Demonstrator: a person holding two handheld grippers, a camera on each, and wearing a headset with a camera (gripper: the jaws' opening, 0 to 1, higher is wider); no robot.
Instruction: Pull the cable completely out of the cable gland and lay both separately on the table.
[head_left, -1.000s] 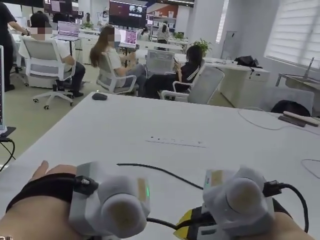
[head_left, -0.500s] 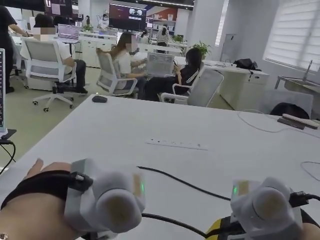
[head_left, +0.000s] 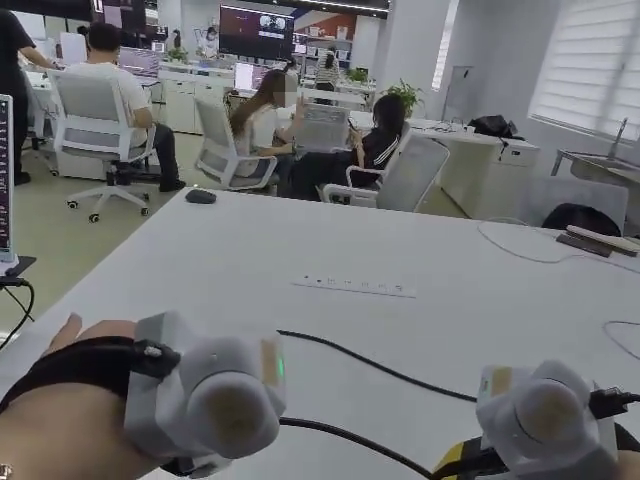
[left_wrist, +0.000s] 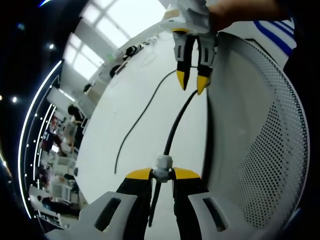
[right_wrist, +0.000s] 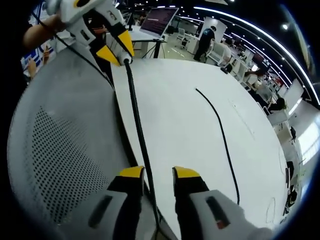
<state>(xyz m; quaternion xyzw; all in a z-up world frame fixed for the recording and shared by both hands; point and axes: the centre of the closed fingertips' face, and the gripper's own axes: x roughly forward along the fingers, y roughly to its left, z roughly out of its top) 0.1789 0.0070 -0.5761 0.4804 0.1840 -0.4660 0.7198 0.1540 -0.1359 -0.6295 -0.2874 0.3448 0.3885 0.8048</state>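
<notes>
My left gripper (left_wrist: 162, 175) is shut on a small grey cable gland (left_wrist: 163, 167), held between its yellow tips. A black cable (left_wrist: 175, 125) comes out of the gland and runs straight to my right gripper (left_wrist: 191, 86), whose tips close on it. In the right gripper view the same cable (right_wrist: 136, 115) passes between my right gripper (right_wrist: 158, 174) jaws and leads up to the left gripper (right_wrist: 117, 52). In the head view the cable (head_left: 350, 436) spans the gap between both hands, just above the table's near edge. Its loose tail (head_left: 380, 368) lies on the white table (head_left: 400, 240).
A white power strip (head_left: 352, 286) lies mid-table and a dark mouse (head_left: 200, 196) at the far left edge. Thin wires (head_left: 520, 250) trail at the right. A white mesh chair back (left_wrist: 265, 150) stands close under the grippers. People sit on office chairs beyond the table.
My right gripper has moved to the right, away from the left one, and a longer stretch of black cable now shows between them. The left gripper has stayed about where it was.
</notes>
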